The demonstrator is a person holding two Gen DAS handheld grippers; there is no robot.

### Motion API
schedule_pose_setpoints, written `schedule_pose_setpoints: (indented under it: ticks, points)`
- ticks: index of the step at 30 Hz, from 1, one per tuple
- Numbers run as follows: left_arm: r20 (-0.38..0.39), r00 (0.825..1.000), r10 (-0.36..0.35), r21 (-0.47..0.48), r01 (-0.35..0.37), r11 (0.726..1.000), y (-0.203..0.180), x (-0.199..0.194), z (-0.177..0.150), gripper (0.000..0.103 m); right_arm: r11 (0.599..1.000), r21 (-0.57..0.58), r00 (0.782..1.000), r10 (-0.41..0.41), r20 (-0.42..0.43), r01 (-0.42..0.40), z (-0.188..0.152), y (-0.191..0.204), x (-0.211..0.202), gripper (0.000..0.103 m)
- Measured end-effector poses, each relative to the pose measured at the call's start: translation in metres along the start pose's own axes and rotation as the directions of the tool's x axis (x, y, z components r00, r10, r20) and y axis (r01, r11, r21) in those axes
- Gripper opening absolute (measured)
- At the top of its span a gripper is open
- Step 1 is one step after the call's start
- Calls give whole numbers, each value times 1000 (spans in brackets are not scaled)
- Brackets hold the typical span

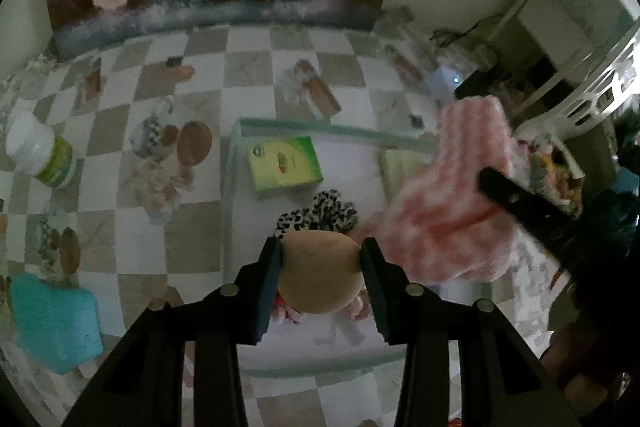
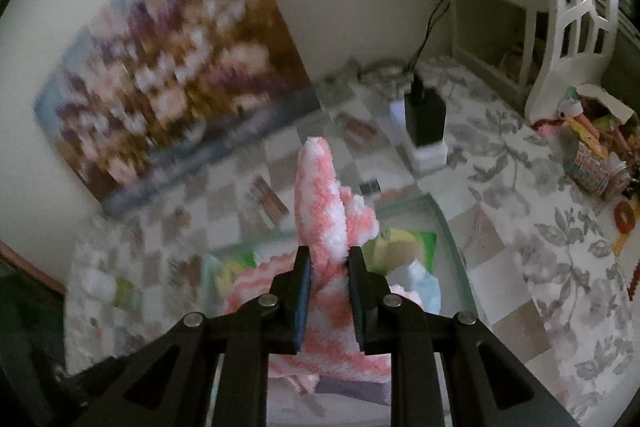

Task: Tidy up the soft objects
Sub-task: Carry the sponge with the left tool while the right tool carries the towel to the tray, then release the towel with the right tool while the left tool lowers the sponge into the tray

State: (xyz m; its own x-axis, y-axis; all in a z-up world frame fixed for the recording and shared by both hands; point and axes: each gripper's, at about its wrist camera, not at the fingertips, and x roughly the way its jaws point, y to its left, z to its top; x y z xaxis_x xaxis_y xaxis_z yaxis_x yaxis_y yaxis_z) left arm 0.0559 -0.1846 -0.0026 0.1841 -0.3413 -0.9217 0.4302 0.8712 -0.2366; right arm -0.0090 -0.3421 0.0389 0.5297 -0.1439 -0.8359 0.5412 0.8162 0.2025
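left gripper (image 1: 320, 259) angled down, clamping tan ball (image 1: 320, 271)

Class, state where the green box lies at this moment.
In the left wrist view, the green box lies mid-frame inside the tray, just beyond the leopard-print fabric.

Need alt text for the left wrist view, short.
The left gripper clamps a tan, rounded soft object above a clear shallow tray on a checkered tablecloth. The tray holds a green box and a black-and-white spotted fabric piece; a fluffy pink-and-white cloth hangs at right.
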Motion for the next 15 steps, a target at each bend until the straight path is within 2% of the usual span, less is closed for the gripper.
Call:
schedule_pose_setpoints:
  ticks: [2,6,15]
  points:
    - [-48,999,15,-4,-16,1000,1,19,-3,42,999,-33,997,-19,-80,16,-6,5,25,21]
    - [-120,993,3,-36,-8,999,6,43,-7,42,996,-80,983,-47,-180,33,-18,12,57,21]
    - [-135,991,15,-50,-22,999,10,53,-7,43,991,-98,958,-110,-264,87,-31,7,87,23]
